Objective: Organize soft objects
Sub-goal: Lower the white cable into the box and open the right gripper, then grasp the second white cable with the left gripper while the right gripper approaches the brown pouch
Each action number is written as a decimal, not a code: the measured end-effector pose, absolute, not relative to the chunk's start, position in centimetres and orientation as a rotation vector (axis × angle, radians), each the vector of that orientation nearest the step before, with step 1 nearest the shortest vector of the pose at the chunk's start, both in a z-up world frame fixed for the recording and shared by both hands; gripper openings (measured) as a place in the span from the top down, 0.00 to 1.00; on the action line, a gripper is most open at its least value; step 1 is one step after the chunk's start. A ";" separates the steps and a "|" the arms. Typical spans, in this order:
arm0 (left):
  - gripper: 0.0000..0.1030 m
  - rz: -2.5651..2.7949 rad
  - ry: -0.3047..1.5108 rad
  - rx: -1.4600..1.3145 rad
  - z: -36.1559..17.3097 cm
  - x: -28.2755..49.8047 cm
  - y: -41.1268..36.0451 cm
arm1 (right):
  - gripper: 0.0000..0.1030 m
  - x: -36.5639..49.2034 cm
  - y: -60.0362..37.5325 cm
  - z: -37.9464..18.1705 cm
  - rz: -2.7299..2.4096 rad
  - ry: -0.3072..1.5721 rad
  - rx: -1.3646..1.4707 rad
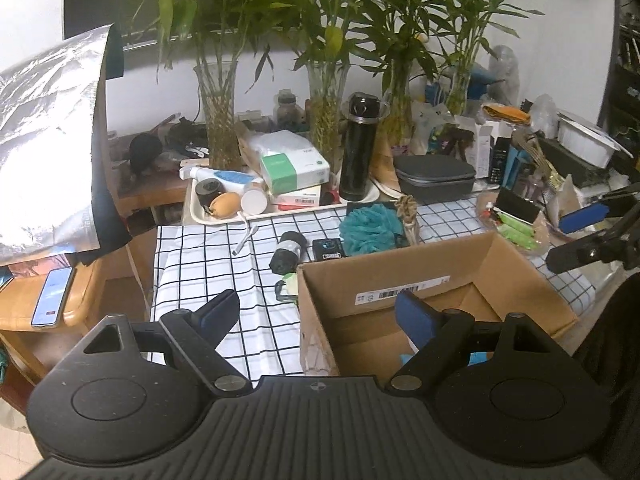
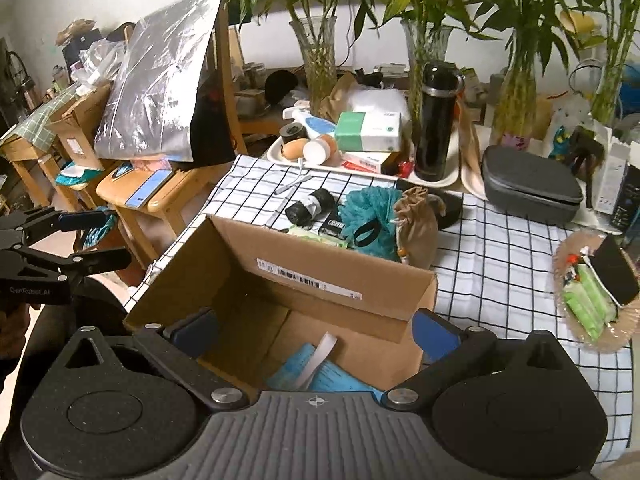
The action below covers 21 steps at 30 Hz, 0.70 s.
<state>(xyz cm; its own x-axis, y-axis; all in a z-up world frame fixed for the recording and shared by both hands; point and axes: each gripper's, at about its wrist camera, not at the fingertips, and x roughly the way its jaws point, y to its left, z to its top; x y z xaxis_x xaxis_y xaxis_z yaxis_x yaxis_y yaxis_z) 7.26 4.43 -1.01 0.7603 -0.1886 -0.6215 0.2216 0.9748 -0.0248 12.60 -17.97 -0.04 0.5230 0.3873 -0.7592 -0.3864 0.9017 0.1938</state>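
An open cardboard box [image 2: 304,280] sits on the checked tablecloth [image 2: 500,264], and a light blue soft item with a white band [image 2: 316,372] lies on its floor. My right gripper [image 2: 316,330] hovers above the box, open and empty. My left gripper [image 1: 320,312] is open and empty over the box's [image 1: 420,276] left wall. Behind the box lie a teal bath pouf [image 1: 370,228], a tan drawstring pouch [image 2: 418,226] and a black roll [image 1: 289,251]. From the left wrist view the right gripper [image 1: 576,236] shows at the right edge.
A white tray [image 1: 224,216] with boxes, tubes and a black flask [image 1: 358,152] stands behind. Glass vases of bamboo [image 1: 218,120] line the back. A grey case [image 2: 528,184] and a woven basket [image 2: 596,300] sit right. A wooden chair with a phone [image 1: 52,296] stands left.
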 end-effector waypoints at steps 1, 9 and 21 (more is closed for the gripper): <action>0.17 -0.223 0.670 0.049 -0.9 7.2 4.5 | 0.00 12.6 -18.0 0.1 0.455 0.907 0.006; 0.17 -0.222 0.661 0.043 -0.5 6.6 5.1 | 0.00 12.4 -18.1 0.9 0.437 0.900 0.014; 0.17 -0.205 0.658 0.098 -1.2 7.7 5.2 | 0.00 14.3 -18.9 0.2 0.437 0.888 0.056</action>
